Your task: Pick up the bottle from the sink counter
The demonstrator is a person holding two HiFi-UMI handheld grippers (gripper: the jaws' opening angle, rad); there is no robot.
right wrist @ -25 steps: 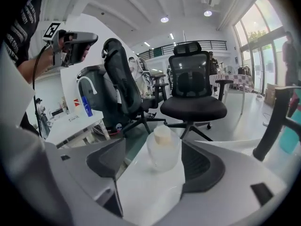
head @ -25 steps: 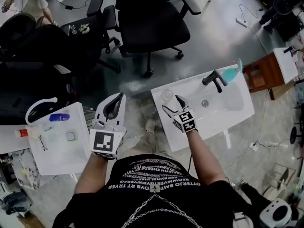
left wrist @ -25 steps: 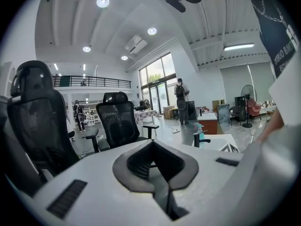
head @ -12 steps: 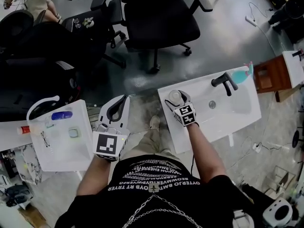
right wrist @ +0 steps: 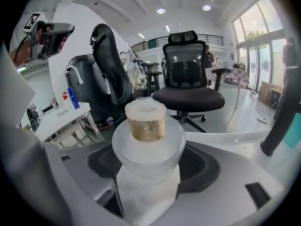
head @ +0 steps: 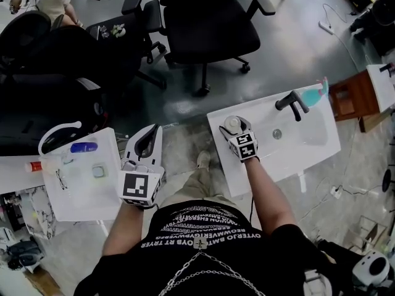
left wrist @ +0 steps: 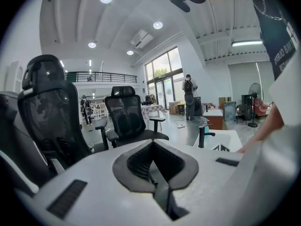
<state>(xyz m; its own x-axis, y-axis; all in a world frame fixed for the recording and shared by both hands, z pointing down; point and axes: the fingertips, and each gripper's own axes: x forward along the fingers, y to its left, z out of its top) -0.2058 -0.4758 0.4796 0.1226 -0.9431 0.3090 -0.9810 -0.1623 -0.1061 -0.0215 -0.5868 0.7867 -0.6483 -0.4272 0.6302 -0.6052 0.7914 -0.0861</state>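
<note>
1. Bottle point(head: 232, 124), clear with a pale cap, stands upright at the near left corner of the white table point(head: 315, 150), left of the built-in sink point(head: 295, 132).
2. Seen from the right gripper view, the bottle point(right wrist: 149, 145) fills the gap between the dark pads point(right wrist: 202, 166), its neck showing an amber band.
3. Right hand-held gripper point(head: 235, 129) is clenched on the bottle, one finger on each side.
4. A black faucet point(head: 291, 103) rises at the far edge of the sink, with a teal object point(head: 315, 92) just behind it.
5. Left hand-held gripper point(head: 148, 142) hangs over the floor between the two tables, well apart from the bottle. Its jaws are pressed together with nothing between them point(left wrist: 153, 168).
6. A second white table point(head: 74, 196) at the person's left carries a blue tube point(head: 83, 147) and small items.
7. A black office chair point(head: 207, 26) stands on the grey floor beyond the sink.
</note>
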